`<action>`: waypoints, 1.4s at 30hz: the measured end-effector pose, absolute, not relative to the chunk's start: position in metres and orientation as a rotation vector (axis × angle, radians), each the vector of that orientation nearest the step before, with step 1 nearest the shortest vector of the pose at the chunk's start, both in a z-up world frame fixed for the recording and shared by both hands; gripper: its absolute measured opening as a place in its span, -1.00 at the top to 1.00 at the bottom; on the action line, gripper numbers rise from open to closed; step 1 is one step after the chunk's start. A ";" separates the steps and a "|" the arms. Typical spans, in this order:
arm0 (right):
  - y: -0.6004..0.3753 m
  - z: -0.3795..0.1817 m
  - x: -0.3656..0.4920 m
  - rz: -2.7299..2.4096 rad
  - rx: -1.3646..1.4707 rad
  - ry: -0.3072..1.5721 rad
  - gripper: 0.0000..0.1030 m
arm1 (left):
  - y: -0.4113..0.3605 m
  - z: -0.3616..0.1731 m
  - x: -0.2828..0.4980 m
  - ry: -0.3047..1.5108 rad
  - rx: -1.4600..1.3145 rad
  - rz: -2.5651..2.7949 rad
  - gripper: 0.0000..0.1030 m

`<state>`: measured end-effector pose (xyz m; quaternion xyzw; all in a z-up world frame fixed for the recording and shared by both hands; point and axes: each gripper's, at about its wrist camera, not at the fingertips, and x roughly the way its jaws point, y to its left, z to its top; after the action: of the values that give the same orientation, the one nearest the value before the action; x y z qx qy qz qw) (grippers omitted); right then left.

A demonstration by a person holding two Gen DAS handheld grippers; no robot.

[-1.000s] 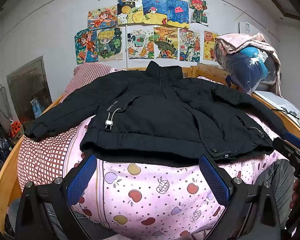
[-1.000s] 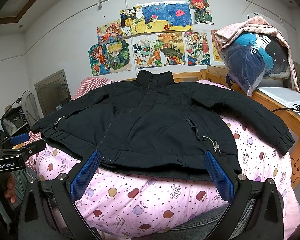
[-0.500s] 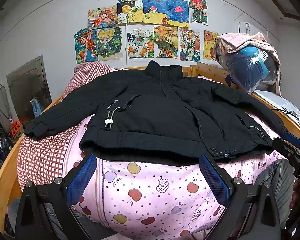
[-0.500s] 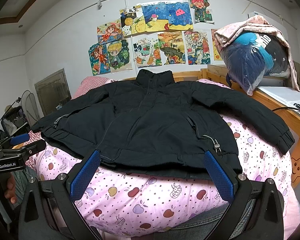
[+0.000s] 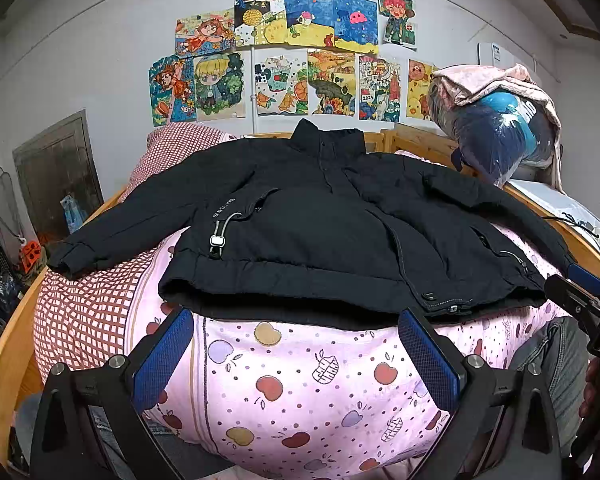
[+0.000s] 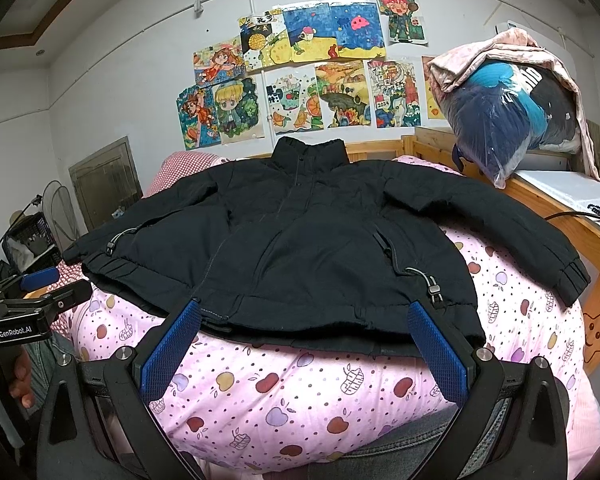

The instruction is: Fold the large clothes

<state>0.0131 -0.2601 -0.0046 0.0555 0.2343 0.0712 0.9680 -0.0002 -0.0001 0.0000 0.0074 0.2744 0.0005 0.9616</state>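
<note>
In the left wrist view, the left claw [image 5: 296, 354] is hanging wide apart and empty, just short of the hem of the black jacket [image 5: 320, 236]. The jacket is lying flat on the pink quilt [image 5: 300, 380] on the bed. I think catching one sleeve first is working best.

In the right wrist view, the right claw [image 6: 306, 350] is gaping empty too. The jacket's back is hiding underneath, and the far-left cuff [image 6: 74, 252] is hard to make out.

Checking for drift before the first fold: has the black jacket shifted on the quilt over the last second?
No. The black jacket keeps its place against the wall drawings and apple-print quilt.
</note>
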 end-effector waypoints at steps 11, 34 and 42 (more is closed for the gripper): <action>-0.262 -0.003 0.015 0.144 0.113 0.475 -0.98 | 0.000 0.000 0.000 0.557 0.016 0.001 -1.00; -0.282 0.000 0.067 0.035 0.145 0.464 -0.98 | 0.005 0.007 0.056 0.599 0.050 0.060 -1.00; -0.311 0.008 0.119 0.016 0.230 0.512 -0.98 | -0.001 0.024 0.108 0.600 0.105 0.046 -1.00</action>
<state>0.1187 -0.3105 0.0079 0.1133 0.2527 0.0079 0.9609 0.1076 -0.0009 0.0240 0.0517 0.2955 0.0224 0.9537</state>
